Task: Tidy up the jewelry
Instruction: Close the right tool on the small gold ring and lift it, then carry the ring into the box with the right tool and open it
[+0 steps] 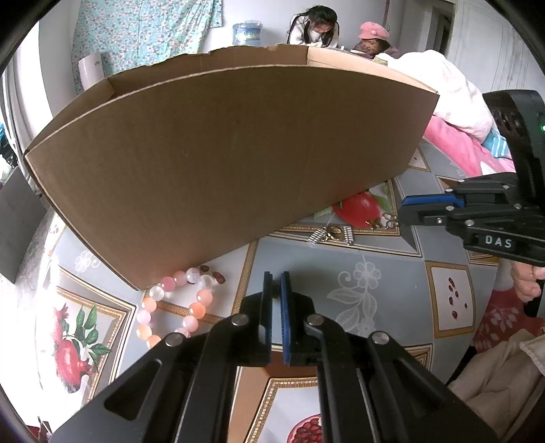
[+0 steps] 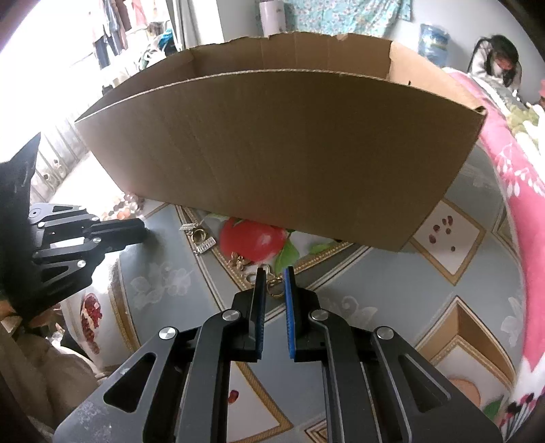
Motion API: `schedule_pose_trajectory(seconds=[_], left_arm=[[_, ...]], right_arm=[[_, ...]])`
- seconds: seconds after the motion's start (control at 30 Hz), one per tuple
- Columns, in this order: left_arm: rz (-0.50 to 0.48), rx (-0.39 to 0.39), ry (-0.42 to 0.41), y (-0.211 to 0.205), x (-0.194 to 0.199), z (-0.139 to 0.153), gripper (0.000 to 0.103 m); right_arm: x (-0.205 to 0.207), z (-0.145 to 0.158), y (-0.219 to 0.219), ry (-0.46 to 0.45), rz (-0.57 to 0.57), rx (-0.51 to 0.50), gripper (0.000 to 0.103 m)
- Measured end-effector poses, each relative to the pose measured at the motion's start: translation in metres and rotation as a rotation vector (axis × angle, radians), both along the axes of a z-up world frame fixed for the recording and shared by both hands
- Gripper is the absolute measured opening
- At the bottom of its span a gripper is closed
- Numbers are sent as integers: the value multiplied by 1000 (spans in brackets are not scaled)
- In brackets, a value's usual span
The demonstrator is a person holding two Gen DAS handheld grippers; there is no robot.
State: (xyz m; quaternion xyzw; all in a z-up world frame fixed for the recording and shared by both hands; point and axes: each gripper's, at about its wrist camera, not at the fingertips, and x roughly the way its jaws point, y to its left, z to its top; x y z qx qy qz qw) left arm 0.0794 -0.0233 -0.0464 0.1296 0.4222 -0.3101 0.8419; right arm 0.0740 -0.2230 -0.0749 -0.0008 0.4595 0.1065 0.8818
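A tall cardboard box (image 1: 218,163) (image 2: 272,153) stands on the patterned cloth. My left gripper (image 1: 276,283) is shut, with a small dark piece (image 1: 275,290) pinched at its tips; what it is I cannot tell. A pink bead bracelet (image 1: 170,306) lies to its left by the box corner. My right gripper (image 2: 274,276) is down on the cloth, shut on a gold ring earring (image 2: 276,289). More gold pieces (image 2: 238,262) and silver bar earrings (image 2: 199,238) (image 1: 332,235) lie in front of the box. The right gripper (image 1: 403,209) also shows from the side, as does the left gripper (image 2: 143,231).
The box wall blocks the way ahead in both views. A pink and white blanket (image 1: 453,112) (image 2: 517,191) is heaped at the right. Two people (image 1: 316,27) sit behind the box. A hand (image 1: 526,283) holds the right tool.
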Motion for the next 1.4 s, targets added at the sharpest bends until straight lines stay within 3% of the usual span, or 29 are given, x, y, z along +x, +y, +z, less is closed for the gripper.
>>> schedule_pose_trajectory(seconds=[0.37,0.7,1.13,1.27,1.4], left_arm=[[-35,-19,-7,2,-5,9,4],[-56,-95,-93,16,-19,52,4],[-103,-323,-196,29,-5,141,4],[-99,-345,-195,16,16,147,4],[-78,-365,-77,-4,49,135,4]], right_arm=[[-18,19,-16,-56,-21,23,9],[-26,55,-16,-148,5,70,9],[-15,126,-19,-348,68,143,9],[6,134,-25,-362,82,157,9],[40,127,-34,-304,85,161,9]])
